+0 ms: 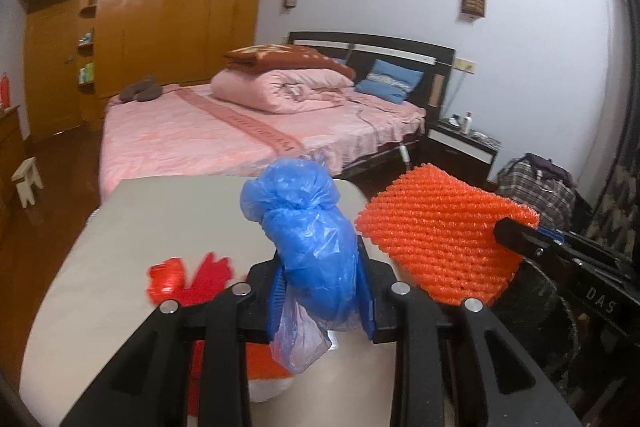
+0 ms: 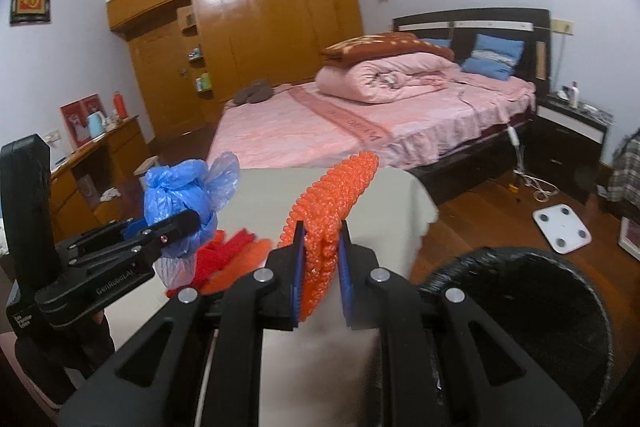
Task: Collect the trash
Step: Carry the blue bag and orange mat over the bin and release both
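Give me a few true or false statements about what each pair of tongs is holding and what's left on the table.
1. The left tongs grip a crumpled blue plastic bag. True.
2. The right tongs are open and hold nothing. False: they are shut on an orange foam net.
3. Red scraps lie on the table. True.
4. The black bin sits on the bed. False: it is low beside the right tongs, off the bed.

Thin, crinkly blue plastic bag point(image 1: 310, 247); knobbly orange foam net point(image 1: 436, 243); matt beige counter point(image 1: 160, 219); glossy wooden wardrobe point(image 1: 160, 19).
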A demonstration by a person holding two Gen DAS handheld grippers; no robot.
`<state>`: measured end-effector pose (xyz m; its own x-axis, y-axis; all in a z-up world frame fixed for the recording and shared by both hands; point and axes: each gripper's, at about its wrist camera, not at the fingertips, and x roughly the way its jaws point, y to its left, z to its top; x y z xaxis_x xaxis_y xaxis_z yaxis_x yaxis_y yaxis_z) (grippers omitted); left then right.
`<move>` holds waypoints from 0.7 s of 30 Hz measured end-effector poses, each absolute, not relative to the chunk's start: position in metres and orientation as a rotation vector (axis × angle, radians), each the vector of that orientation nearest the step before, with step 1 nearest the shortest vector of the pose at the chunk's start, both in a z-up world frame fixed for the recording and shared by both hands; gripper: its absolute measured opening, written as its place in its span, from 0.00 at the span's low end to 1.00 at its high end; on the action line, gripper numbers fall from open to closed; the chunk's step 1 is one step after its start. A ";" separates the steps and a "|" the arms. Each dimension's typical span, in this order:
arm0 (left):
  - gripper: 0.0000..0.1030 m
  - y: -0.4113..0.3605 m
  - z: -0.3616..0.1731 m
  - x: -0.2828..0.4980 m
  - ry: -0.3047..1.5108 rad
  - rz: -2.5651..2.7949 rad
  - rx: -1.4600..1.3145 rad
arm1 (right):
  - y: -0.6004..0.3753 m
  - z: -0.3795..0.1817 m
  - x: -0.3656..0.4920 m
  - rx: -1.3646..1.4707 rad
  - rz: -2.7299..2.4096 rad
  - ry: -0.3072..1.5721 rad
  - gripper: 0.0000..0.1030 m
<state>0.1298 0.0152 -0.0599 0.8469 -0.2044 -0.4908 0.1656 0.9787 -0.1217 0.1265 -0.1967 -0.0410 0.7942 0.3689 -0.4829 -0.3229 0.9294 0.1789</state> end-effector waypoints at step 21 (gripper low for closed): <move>0.29 -0.119 -0.072 0.134 0.549 -0.484 -0.015 | -0.321 -0.074 0.085 0.123 0.076 0.576 0.14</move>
<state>0.1340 -0.1193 -0.0716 0.7436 -0.4462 -0.4979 0.4382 0.8877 -0.1410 0.0848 -0.3210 -0.0737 0.8360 0.1061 -0.5383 -0.0372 0.9898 0.1373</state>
